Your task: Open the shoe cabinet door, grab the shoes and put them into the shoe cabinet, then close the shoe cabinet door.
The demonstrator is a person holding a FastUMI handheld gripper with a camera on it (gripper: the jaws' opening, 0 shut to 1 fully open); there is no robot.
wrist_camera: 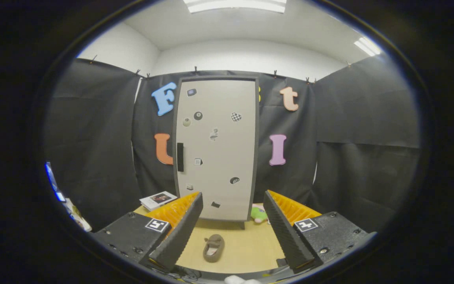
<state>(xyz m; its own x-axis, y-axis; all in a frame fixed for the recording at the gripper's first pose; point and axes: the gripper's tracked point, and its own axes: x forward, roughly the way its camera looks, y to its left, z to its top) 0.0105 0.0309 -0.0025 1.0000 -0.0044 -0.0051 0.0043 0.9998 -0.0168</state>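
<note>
A tall pale shoe cabinet stands against the booth's back wall, its door shut, with a dark vertical handle on the left edge and several small stickers on the front. A brown slip-on shoe lies on the wooden floor between my fingers, short of the cabinet. My gripper is open, with nothing between its fingers, and it faces the cabinet from a distance.
A white box or book lies on the floor left of the cabinet. A green and pink soft toy sits at the cabinet's right foot. Black cloth walls close in on both sides.
</note>
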